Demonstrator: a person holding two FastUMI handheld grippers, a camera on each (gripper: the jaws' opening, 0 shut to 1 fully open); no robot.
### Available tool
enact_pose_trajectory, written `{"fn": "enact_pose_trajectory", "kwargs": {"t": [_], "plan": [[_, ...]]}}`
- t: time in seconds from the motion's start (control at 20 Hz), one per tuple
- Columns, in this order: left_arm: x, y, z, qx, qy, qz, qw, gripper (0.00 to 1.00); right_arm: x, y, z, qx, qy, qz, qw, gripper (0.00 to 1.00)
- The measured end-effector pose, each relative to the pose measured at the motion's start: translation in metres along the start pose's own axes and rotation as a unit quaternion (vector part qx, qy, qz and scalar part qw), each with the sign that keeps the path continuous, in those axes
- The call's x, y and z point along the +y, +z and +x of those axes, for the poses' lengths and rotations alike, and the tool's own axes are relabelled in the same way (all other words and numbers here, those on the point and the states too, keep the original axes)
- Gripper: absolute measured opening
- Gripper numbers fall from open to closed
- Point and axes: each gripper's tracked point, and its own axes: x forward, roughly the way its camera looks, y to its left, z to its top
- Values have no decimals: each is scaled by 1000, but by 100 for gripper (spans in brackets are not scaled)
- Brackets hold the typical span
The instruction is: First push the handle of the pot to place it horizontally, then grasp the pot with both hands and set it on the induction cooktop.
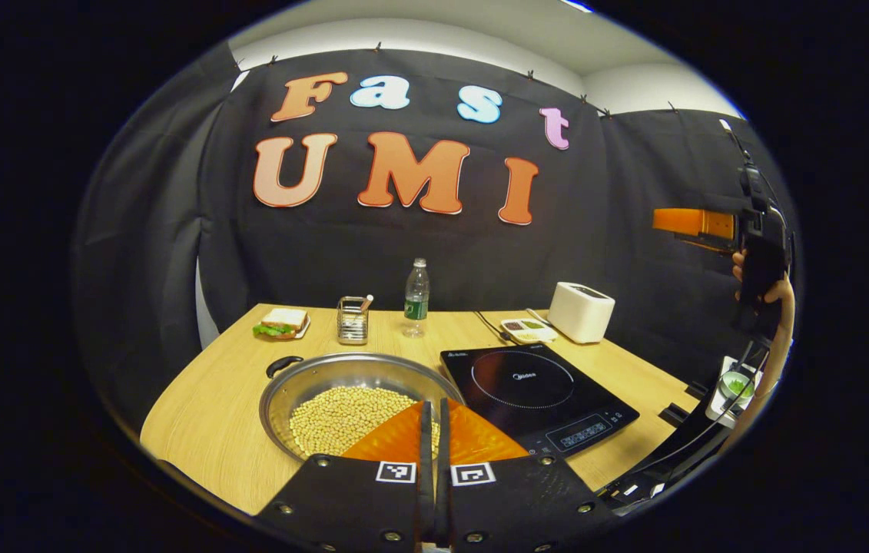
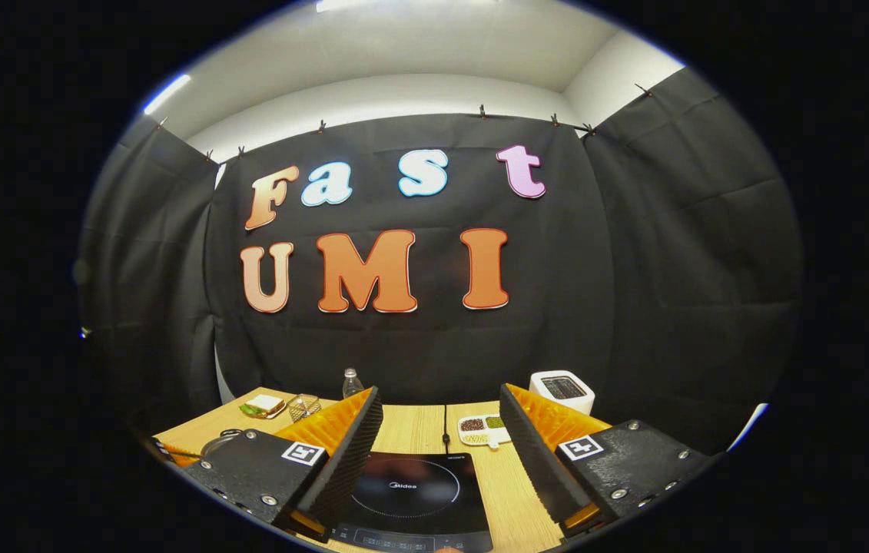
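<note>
**Hovering over the pot, handle not yet pushed**

Looking along the left gripper (image 1: pixel 434 430): its two fingers are pressed together with nothing between them, held above the near rim of the pot (image 1: pixel 353 403). The pot is a wide steel pan holding pale dried beans (image 1: pixel 342 418). It sits on the wooden table (image 1: pixel 203 415), just left of the induction cooktop (image 1: pixel 538 395) and not on it. A dark pot handle (image 1: pixel 283 365) sticks out at the far-left rim. No contact seen between fingers and pot.

Right gripper (image 2: pixel 440 453): fingers spread well apart, empty, held above the cooktop (image 2: pixel 415 488), whose glass plate shows between them. In the left gripper view the same tool (image 1: pixel 699 224) appears high at the right edge, gripped by a person's hand (image 1: pixel 768 288) and well above the table.

Back row of the table, left gripper view:
- sandwich (image 1: pixel 280 322) on a small plate, far left
- wire basket (image 1: pixel 353 319) beside it
- clear water bottle (image 1: pixel 416 298), upright, near the middle
- divided dish (image 1: pixel 528 330) of grains, just beside the white toaster (image 1: pixel 582 311)

In the right gripper view the toaster (image 2: pixel 562 390) and the dish (image 2: pixel 482 430) lie behind the cooktop.
</note>
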Motion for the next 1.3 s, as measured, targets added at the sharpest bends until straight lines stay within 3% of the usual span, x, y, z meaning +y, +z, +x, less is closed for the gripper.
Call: {"fn": "enact_pose_trajectory", "kwargs": {"t": [0.75,1.3], "plan": [[-27,-98,16,110,-28,6,994,2,-12,-13,1,11,-7,-1,1000,95],[-18,-139,40,165,-8,-2,986,2,-29,-28,4,23,-15,4,1000,95]]}}
